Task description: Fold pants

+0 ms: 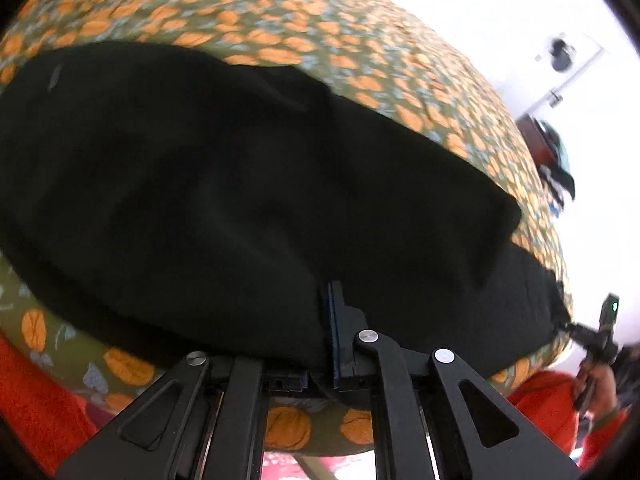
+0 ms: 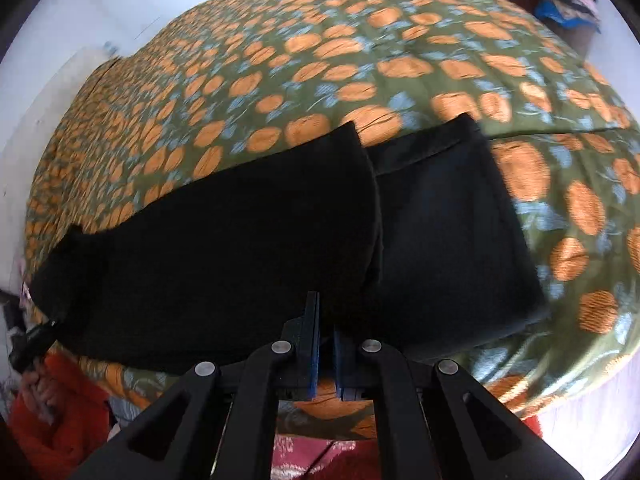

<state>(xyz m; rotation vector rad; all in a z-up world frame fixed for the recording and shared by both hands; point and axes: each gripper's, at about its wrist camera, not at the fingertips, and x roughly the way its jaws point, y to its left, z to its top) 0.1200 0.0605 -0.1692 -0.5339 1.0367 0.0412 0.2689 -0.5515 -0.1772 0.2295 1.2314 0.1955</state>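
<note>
Left wrist view: black pants (image 1: pixel 224 200) lie along the bed's (image 1: pixel 280 20) near edge, left gripper (image 1: pixel 326 320) clamping their hem. Right gripper (image 2: pixel 326 320) also pinches the fabric edge.

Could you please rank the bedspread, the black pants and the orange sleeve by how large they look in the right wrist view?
1. Bedspread, though the black pants look nearly as large.
2. Black pants, nearer the camera, so this order is unsure.
3. Orange sleeve, clearly smallest.

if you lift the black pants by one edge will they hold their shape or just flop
Likely flop: the black pants lie in soft rounded folds on the patterned bedspread. Probably light, thin cloth. Layers may slide apart, since the folded part overlaps loosely.
</note>
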